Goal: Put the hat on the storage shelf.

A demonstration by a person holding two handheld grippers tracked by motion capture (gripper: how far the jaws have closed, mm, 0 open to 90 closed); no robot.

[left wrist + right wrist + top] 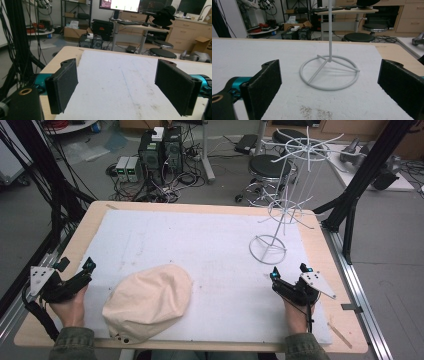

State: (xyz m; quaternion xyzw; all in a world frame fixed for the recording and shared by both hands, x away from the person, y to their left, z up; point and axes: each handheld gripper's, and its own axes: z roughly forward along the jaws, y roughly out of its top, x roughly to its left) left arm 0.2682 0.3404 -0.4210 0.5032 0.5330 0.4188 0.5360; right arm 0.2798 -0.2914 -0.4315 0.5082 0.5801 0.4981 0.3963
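High view first: at the near edge of the table (55, 270) a person's sleeves and hands come in, each hand holding a gripper. Left gripper (75, 272) sits at the near left, partly over the bare wood beside the white mat (200, 245), its jaws spread apart with nothing between them; the left gripper view confirms this, both black pads standing wide with only bare mat between. Just to its right, close to the near edge of the mat, lies a cream cloth hat (148, 302), crown up and slumped, near the left gripper but not touching it. Right gripper (290, 272) rests at the near right of the mat, well apart from the hat, its jaws likewise wide and holding nothing. Right gripper view looks between those open pads at the ring base of a white wire rack (329, 72), which stands upright on the mat a little beyond the gripper, clear of both pads. From above, the rack's thin pole rises from that ring to two tiers of spokes toward the far right of the table. Beyond the table stand stools and computer cases on the floor.
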